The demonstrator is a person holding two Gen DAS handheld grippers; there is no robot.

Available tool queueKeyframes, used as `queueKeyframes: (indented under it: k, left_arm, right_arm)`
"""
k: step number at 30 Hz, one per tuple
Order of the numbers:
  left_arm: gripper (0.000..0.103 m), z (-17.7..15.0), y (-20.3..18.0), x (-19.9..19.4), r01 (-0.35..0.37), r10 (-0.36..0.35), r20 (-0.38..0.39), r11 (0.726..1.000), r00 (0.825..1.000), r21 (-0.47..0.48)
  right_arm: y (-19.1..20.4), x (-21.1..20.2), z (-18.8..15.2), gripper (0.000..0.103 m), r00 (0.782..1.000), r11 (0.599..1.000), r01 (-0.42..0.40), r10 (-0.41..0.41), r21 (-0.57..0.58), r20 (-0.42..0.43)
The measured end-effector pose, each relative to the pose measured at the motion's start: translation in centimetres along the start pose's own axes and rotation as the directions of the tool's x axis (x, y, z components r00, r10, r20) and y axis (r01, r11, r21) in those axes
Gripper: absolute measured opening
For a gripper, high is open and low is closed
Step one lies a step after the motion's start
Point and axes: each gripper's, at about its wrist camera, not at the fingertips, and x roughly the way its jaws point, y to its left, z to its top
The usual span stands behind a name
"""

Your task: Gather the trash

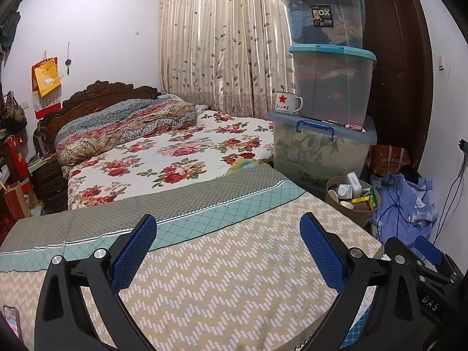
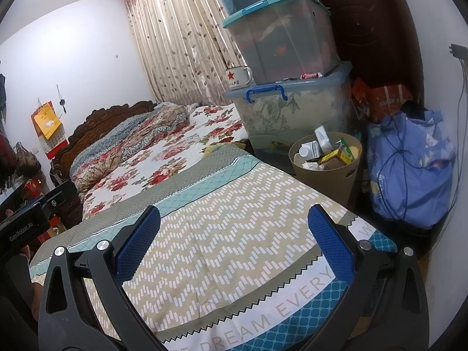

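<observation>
This is a lived-in home bedroom. A bed [image 1: 163, 158] with a carved wooden headboard [image 1: 111, 90] and rose-print sheet fills the room, a folded floral quilt [image 1: 122, 128] at its head. Leaf-patterned curtains [image 1: 222, 41] hang behind it. Stacked plastic storage boxes [image 1: 327, 79] of clothes stand beside the bed's far corner, by a dark wooden door [image 1: 400, 58], and a wall calendar [image 1: 46, 87] hangs near the headboard.

beige zigzag bedspread [image 1: 222, 266], tan bin [image 2: 340, 180]
</observation>
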Motion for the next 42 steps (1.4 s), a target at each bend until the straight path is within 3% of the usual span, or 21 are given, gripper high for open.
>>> queueKeyframes:
  k: [20, 28, 42]
  left_arm:
    - [0.094, -0.7, 0.0, 0.7, -0.004, 0.004, -0.022, 1.000, 1.000, 0.015]
    - [0.094, -1.6, 0.2, 2.1, -0.019, 0.021, -0.071, 1.000, 0.997, 0.025]
    - [0.094, -1.9, -0.3, 2.1, -0.023, 0.026, -0.070, 0.999, 0.997, 0.050]
  right_arm:
    - [-0.2, 0.0, 0.2, 0.100, 1.000, 1.000, -0.005, 0.005, -0.007, 0.003]
    - [0.1, -0.3, 0.5, 0.100, 1.000, 1.000, -0.005, 0.005, -0.021, 0.010]
    - [0.1, -0.5, 0.6, 0.100, 1.000, 1.000, -0.007, 0.008, -0.018, 0.027]
